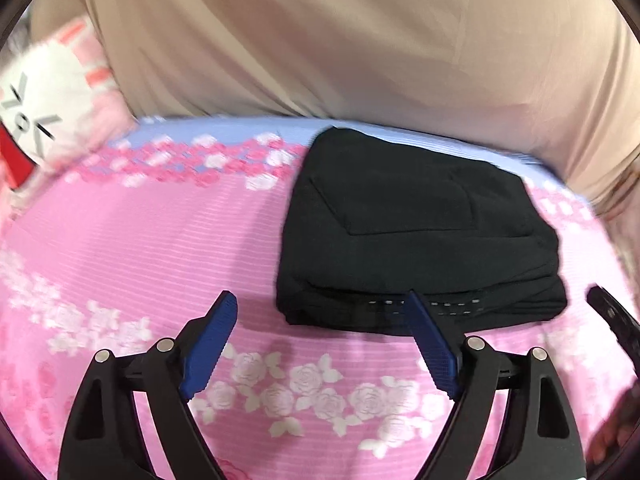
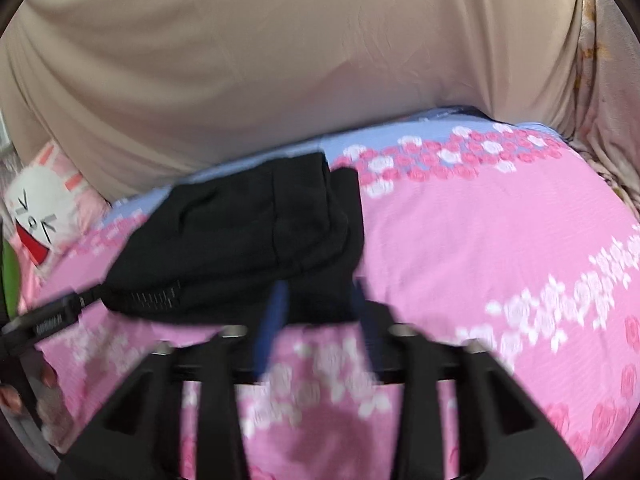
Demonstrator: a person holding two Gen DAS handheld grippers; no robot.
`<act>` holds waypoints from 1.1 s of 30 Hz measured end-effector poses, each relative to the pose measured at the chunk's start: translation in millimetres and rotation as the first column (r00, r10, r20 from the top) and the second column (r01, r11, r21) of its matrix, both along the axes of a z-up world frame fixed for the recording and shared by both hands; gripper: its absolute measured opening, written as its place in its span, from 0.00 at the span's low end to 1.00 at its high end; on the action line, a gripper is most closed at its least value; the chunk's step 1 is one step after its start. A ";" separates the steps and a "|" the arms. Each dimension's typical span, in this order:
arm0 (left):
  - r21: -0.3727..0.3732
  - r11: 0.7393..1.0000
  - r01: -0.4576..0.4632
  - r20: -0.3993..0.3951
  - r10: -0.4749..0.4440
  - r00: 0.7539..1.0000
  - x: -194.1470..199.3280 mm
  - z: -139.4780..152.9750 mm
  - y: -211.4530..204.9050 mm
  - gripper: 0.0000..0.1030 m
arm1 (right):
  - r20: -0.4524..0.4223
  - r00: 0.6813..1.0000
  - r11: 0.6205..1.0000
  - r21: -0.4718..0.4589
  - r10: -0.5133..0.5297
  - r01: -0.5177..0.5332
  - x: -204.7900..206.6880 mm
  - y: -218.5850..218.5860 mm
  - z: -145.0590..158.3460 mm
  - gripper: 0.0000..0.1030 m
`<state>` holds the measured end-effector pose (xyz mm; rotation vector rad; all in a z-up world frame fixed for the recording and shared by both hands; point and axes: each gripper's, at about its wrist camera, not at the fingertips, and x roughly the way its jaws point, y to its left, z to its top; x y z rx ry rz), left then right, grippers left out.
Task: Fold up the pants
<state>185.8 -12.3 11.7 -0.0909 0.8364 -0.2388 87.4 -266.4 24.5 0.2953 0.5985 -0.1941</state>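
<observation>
Black pants (image 1: 416,232) lie folded into a thick square bundle on the pink flowered bedsheet (image 1: 160,240), waistband with pale stitching toward me. My left gripper (image 1: 320,304) is open and empty, its blue pads (image 1: 212,344) spread wide just in front of the bundle's near edge. In the right wrist view the pants (image 2: 240,240) lie left of centre. My right gripper (image 2: 320,292) is open, blurred, fingers close to the bundle's near right corner and holding nothing. The other gripper shows at each view's edge (image 1: 612,316) (image 2: 48,320).
A beige draped cloth (image 1: 360,40) rises behind the bed. A white and pink plush toy (image 1: 44,108) sits at the back left. A pale blue sheet strip (image 2: 280,144) runs along the far edge. Pink sheet stretches right of the pants (image 2: 500,240).
</observation>
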 end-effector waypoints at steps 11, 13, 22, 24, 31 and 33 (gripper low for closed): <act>-0.295 0.953 0.061 -0.219 -0.130 0.967 54.4 -34.2 16.9 0.65 | -0.090 0.992 0.993 0.078 0.093 -0.086 68.4 -12.7 -13.5 0.07; -0.287 0.955 0.074 -0.184 -0.131 0.974 49.9 -22.6 18.7 0.64 | -0.002 0.993 0.990 0.066 0.121 -0.121 49.5 -2.1 15.6 0.02; -0.304 0.952 0.043 -0.201 -0.108 0.974 61.8 -31.3 29.0 0.78 | -0.077 0.997 0.993 0.118 0.029 -0.019 29.7 -23.5 -22.3 0.26; -0.311 0.950 0.032 -0.210 -0.101 0.972 65.7 -35.1 29.5 0.84 | -0.049 0.999 0.994 0.107 -0.014 0.019 24.0 -26.6 -16.7 0.64; -0.419 0.905 0.076 -0.228 -0.186 0.956 76.4 -43.0 25.9 0.52 | -0.105 0.992 0.951 0.307 0.074 -0.039 50.5 -35.4 -49.5 0.35; -0.386 0.919 0.083 -0.197 -0.171 0.965 68.2 -28.6 25.2 0.33 | -0.070 0.993 0.961 0.264 0.099 -0.077 47.8 -31.3 -28.9 0.26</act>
